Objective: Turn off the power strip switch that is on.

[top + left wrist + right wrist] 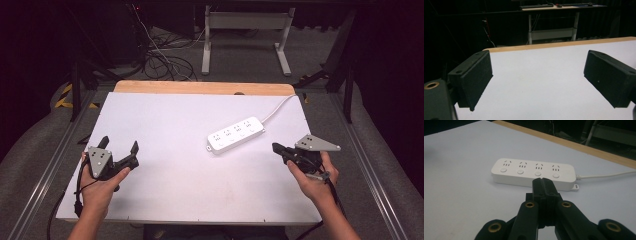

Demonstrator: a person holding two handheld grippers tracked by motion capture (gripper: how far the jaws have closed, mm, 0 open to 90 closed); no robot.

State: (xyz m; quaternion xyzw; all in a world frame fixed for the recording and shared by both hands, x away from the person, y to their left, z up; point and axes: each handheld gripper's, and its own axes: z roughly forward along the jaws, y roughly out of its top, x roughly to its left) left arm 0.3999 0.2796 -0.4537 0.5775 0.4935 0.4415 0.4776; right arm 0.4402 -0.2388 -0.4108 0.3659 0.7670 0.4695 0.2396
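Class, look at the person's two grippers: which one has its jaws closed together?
The right gripper, beside the white power strip: its jaws are pressed together. The left gripper has its jaws spread wide apart.

No text, brand name or number can be read anywhere. On the white power strip [534, 173], small markings are seen beside each of the four sockets, above the round buttons, but they are too small and blurred to be made out.

A dark, dimly lit room surrounds the white-topped table with a pale wooden far edge [200, 88], with grey carpeted floor [35, 145], tangled black cables [165, 62] and a white metal desk frame [247, 22] beyond.
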